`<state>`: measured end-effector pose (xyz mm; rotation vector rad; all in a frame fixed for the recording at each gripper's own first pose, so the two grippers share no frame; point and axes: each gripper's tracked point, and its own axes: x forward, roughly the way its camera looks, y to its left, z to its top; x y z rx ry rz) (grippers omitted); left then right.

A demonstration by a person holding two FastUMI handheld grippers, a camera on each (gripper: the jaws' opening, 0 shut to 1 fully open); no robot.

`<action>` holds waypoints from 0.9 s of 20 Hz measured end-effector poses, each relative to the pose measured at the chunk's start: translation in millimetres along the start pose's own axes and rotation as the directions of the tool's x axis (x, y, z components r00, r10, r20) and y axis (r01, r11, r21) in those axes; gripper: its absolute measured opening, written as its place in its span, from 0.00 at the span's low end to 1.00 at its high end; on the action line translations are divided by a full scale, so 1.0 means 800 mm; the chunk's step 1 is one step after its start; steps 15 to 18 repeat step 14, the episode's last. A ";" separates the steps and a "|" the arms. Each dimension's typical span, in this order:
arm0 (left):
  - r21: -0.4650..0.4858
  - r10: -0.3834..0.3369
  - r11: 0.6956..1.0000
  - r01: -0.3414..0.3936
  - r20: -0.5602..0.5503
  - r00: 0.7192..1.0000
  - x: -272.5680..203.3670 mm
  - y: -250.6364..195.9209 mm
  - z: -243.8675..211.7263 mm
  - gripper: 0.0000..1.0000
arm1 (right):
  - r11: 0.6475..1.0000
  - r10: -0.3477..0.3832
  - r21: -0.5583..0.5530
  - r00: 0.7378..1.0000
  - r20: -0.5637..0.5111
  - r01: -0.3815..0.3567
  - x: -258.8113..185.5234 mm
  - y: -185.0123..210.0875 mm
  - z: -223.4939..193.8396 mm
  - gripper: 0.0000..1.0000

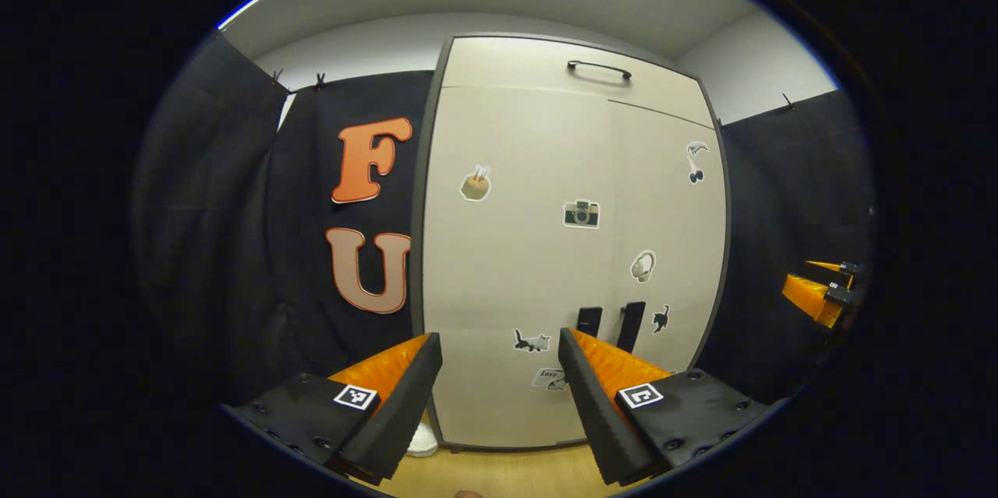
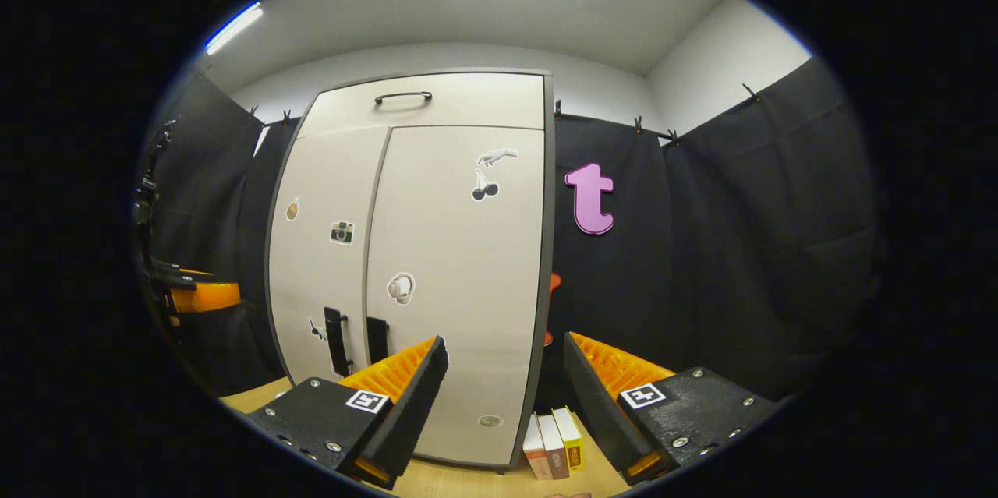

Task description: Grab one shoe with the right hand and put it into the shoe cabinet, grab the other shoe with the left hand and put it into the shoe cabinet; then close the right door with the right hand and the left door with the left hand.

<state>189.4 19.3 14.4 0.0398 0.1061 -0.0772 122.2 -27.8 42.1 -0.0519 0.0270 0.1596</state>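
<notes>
A tall pale shoe cabinet [image 1: 530, 272] stands in front of me with both doors shut flush. Its left door [image 1: 514, 139] and right door [image 1: 663, 202] carry small stickers, and two black handles [image 1: 610, 324] sit side by side at the seam. My left gripper [image 1: 499, 338] is open and holds nothing, a short way back from the left door. In the right gripper view the same cabinet [image 2: 460, 249] sits left of centre. There my right gripper [image 2: 507, 342] is open and holds nothing, level with the cabinet's right edge. Each gripper appears off to the side in the other's view: the right gripper [image 1: 819, 295], the left gripper [image 2: 195, 295].
A top panel with a black bar handle [image 1: 599, 69] runs above the doors. A white object [image 1: 421, 442] lies on the wooden floor [image 1: 507, 475] at the cabinet's left foot, partly behind my finger. Three small boxes [image 2: 553, 443] stand at its right foot. Black cloth walls flank it.
</notes>
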 end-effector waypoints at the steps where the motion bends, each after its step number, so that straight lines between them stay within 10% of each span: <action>1: 0.007 0.031 0.999 -0.031 0.017 0.999 -0.013 0.020 0.011 0.97 | 1.000 0.002 -0.003 1.000 0.007 -0.002 -0.002 0.001 0.004 0.92; 7: 0.024 0.167 0.985 -0.169 0.079 0.983 -0.081 0.102 0.044 0.96 | 1.000 0.020 0.000 0.999 0.030 -0.020 -0.005 0.014 0.016 0.93; 18: 0.014 0.159 0.987 -0.161 0.078 0.984 -0.099 0.118 0.040 0.96 | 1.000 0.028 0.004 0.999 0.037 -0.029 0.002 0.047 0.013 0.93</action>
